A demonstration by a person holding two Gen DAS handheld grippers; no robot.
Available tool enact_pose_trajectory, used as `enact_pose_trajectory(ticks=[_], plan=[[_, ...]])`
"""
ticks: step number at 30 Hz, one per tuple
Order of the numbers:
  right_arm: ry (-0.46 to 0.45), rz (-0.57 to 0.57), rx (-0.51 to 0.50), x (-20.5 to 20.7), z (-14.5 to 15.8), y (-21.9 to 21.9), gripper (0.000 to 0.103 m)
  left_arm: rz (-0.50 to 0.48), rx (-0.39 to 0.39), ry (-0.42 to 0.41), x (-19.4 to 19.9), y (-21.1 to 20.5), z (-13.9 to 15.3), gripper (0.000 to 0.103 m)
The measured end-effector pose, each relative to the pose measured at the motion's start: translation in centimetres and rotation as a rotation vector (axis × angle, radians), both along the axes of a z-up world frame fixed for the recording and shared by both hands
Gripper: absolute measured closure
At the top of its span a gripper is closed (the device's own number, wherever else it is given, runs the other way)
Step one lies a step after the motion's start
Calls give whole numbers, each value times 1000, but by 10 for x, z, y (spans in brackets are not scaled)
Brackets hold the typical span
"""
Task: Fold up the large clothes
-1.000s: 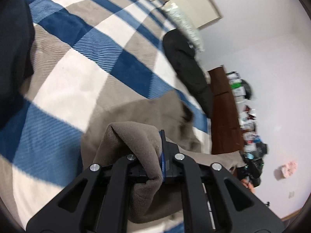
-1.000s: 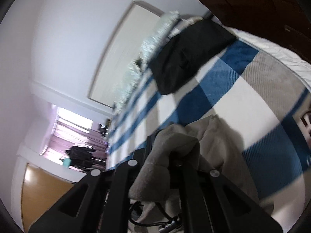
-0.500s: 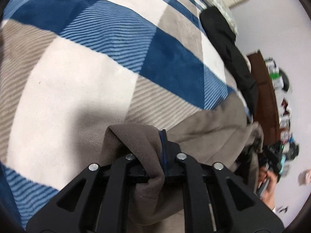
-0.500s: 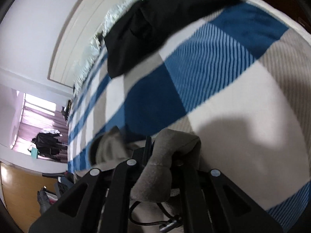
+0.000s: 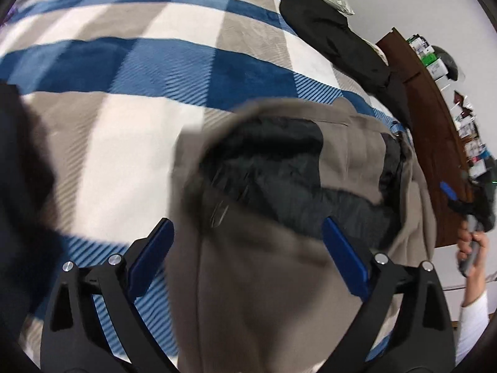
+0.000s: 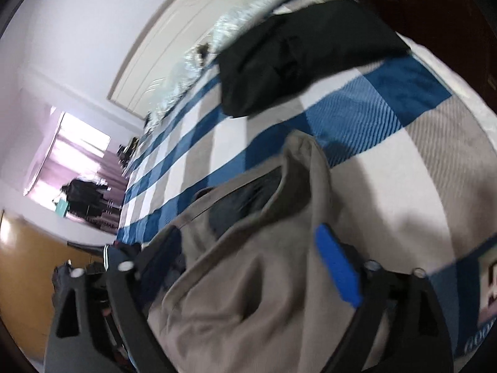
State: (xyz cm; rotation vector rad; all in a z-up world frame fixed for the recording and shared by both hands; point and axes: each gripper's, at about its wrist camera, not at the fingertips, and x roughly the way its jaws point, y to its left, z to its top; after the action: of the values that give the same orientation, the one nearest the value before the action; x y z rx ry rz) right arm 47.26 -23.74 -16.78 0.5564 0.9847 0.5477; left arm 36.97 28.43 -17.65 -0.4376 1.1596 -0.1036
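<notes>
My left gripper [image 5: 247, 253] has its blue pads [image 5: 344, 256] spread wide apart, nothing clamped, with the taupe coat [image 5: 264, 295] lying loose between and under them; my right gripper [image 6: 248, 265] is likewise spread wide over the same coat [image 6: 248, 295]. The coat lies on the plaid blanket [image 5: 130, 71], dark lining [image 5: 273, 168] exposed at its opening. A black garment [image 6: 298, 49] lies on the blanket beyond the coat, well apart, just before the pillows [image 6: 236, 28].
</notes>
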Motion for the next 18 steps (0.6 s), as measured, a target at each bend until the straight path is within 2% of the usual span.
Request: enact_pose_trajectory(ticks=[2, 9, 13, 18], plan=[[-23, 69, -25, -20, 9, 15, 7, 1, 10, -20, -25, -4, 9, 10], [-180, 491, -380, -92, 26, 141, 5, -79, -27, -71, -99, -58, 12, 10], [-274, 651, -531, -111, 28, 203, 5, -101, -46, -150, -135, -96, 9, 10], [-344, 793, -731, -107, 14, 261, 5, -120, -4, -302, -158, -124, 3, 10]])
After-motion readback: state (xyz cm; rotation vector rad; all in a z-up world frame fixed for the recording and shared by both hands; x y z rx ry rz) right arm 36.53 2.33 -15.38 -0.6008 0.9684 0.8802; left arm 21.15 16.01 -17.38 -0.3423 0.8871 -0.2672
